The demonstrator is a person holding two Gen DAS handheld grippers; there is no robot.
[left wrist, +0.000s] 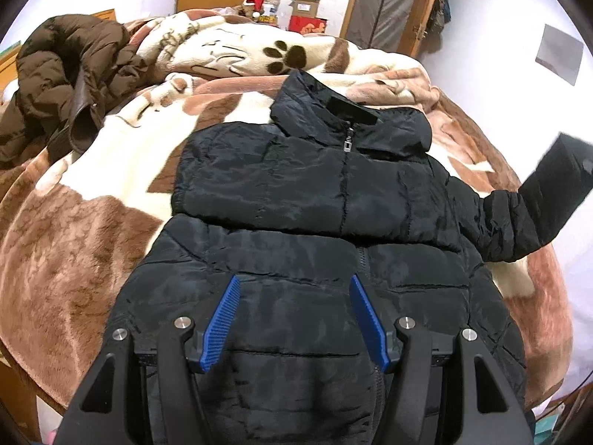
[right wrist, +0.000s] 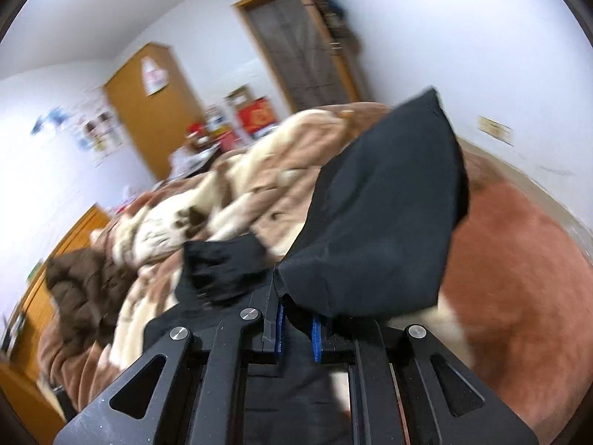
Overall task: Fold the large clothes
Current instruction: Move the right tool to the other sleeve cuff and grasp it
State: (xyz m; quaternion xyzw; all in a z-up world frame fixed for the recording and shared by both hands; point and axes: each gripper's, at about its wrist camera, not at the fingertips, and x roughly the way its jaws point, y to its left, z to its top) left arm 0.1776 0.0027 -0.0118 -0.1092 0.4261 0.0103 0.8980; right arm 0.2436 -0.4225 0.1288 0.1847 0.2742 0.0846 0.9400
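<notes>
your left gripper (left wrist: pixel 294 296), with its ribbed blue pads (left wrist: pixel 222 324), hangs over the lower front of the black quilted puffer jacket (left wrist: pixel 315 193), its jaws spread wide with nothing between them. the jacket lies front up on the brown and cream plush blanket with paw prints (left wrist: pixel 92 222) that covers the bed, collar pointing away from you, zipper closed up to the silver zipper pull (left wrist: pixel 348 142), and the upper chest section sits as a raised fold over the lower panels. on the jacket's right side the black sleeve (left wrist: pixel 519 218) stretches out and lifts off the blanket toward the edge of the left view. in the right view, which is blurred, your right gripper (right wrist: pixel 296 328) has its jaws drawn close together, pinching black fabric of that sleeve (right wrist: pixel 378 215), which rises as a broad dark flap in front of the camera; the ribbed black cuff (right wrist: pixel 222 263) droops just left of the fingers. a crumpled dark brown puffer coat (left wrist: pixel 63 85) lies on the far left of the blanket, well apart from the black jacket. beyond the bed stand an orange wooden wardrobe (right wrist: pixel 148 111) and a red box (left wrist: pixel 307 24).
</notes>
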